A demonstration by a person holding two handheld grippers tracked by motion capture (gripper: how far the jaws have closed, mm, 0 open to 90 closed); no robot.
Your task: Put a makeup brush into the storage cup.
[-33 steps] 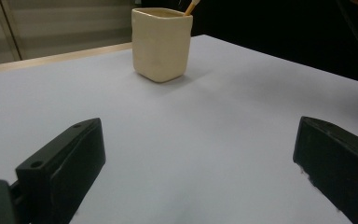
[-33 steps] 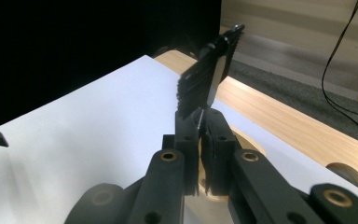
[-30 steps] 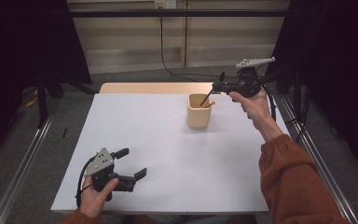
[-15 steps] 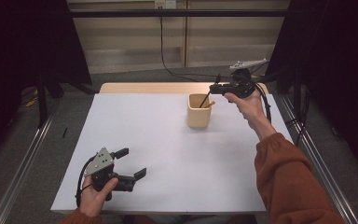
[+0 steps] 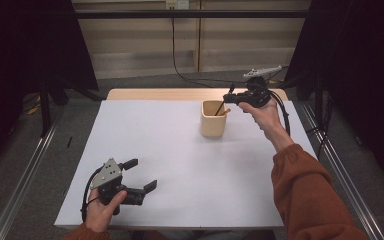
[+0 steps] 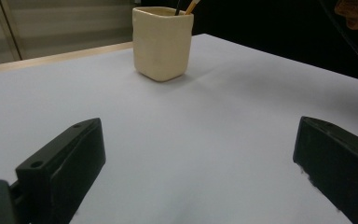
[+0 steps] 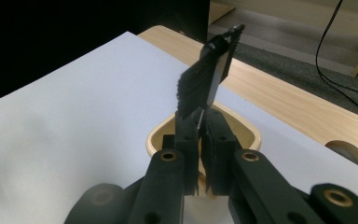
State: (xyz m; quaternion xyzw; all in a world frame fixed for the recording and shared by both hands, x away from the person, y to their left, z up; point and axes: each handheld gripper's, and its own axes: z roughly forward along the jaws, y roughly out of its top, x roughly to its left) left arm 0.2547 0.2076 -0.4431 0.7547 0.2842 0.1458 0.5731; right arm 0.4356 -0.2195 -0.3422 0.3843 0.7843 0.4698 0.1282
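Note:
A cream cup (image 5: 213,122) stands on the white sheet toward the far right; it also appears in the left gripper view (image 6: 161,44) and the right gripper view (image 7: 248,129). My right gripper (image 5: 228,97) hovers just right of and above its rim, shut on a thin black brush (image 7: 207,74) whose bristled head sticks up past the jaws (image 7: 200,126). The brush's lower end slants down into the cup beside a wooden stick (image 5: 225,111). My left gripper (image 5: 141,174) rests at the near left of the sheet, open (image 6: 198,130), with nothing between its jaws.
The white sheet (image 5: 180,150) covers most of a wooden table whose bare strip (image 5: 155,94) runs along the far edge, with a round hole (image 7: 347,151) in it. Metal rails (image 5: 25,170) flank both sides. A cable (image 5: 180,55) hangs behind.
My right hand has sunk a little and shifted slightly left toward the cup, still holding the brush. The left gripper has stayed put.

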